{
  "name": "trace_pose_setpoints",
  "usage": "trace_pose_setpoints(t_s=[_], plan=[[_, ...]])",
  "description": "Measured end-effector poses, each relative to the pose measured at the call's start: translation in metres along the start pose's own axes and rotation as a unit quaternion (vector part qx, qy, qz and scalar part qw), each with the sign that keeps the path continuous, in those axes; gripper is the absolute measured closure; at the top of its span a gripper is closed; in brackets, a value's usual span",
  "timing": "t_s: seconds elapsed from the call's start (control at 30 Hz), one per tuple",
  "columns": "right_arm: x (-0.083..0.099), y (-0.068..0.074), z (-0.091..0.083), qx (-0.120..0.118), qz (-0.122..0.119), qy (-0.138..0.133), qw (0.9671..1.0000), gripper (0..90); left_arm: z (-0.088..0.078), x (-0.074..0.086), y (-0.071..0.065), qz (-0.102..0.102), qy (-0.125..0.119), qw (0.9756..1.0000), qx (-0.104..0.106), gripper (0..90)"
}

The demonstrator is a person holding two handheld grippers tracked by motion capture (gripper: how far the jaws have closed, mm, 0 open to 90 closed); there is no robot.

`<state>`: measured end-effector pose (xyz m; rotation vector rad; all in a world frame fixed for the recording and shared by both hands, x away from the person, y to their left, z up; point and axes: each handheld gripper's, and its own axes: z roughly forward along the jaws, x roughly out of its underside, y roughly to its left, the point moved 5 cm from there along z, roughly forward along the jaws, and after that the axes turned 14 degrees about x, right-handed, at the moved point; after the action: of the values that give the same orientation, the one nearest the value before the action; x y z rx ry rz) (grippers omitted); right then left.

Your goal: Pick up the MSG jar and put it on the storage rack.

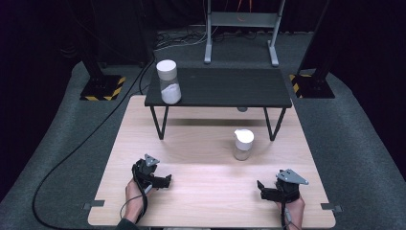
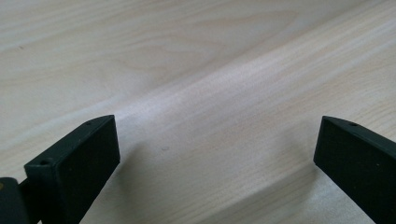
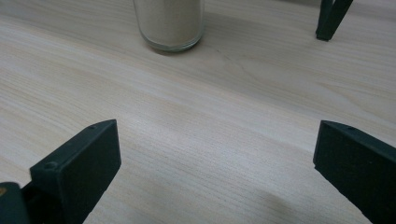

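A small glass jar with a white lid point(image 1: 243, 144) stands upright on the light wooden table point(image 1: 201, 191), right of centre. A taller glass jar with a white lid point(image 1: 168, 82), holding white powder, stands at the left end of a low black shelf point(image 1: 225, 88). My left gripper point(image 1: 165, 180) rests near the front left of the table, open, with bare wood between its jaws point(image 2: 215, 158). My right gripper point(image 1: 261, 188) sits at the front right, open and holding nothing. In the right gripper view the small jar's base point(image 3: 170, 23) is ahead, well beyond the jaws.
The black shelf stands on thin legs point(image 1: 160, 122) over the far half of the table; one leg's foot point(image 3: 329, 18) appears in the right gripper view. A black cable point(image 1: 72, 153) runs across the grey floor at the left. A metal stand point(image 1: 242, 28) is behind.
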<state>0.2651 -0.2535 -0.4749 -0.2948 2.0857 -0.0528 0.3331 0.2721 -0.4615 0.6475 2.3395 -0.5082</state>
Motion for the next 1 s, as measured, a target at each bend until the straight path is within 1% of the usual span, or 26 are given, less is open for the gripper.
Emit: trace_pose_setpoints(t_s=[0.3,1.0], plan=[[0.000,0.000,0.000,0.001,0.001,0.000,1.0000,0.0,0.000,0.014,-0.002,0.006,-0.031,0.9995,-0.004,0.2],[0.000,0.001,0.000,0.004,0.000,0.002,1.0000,0.1,0.000,0.014,-0.002,0.006,-0.032,0.9995,-0.004,0.1]])
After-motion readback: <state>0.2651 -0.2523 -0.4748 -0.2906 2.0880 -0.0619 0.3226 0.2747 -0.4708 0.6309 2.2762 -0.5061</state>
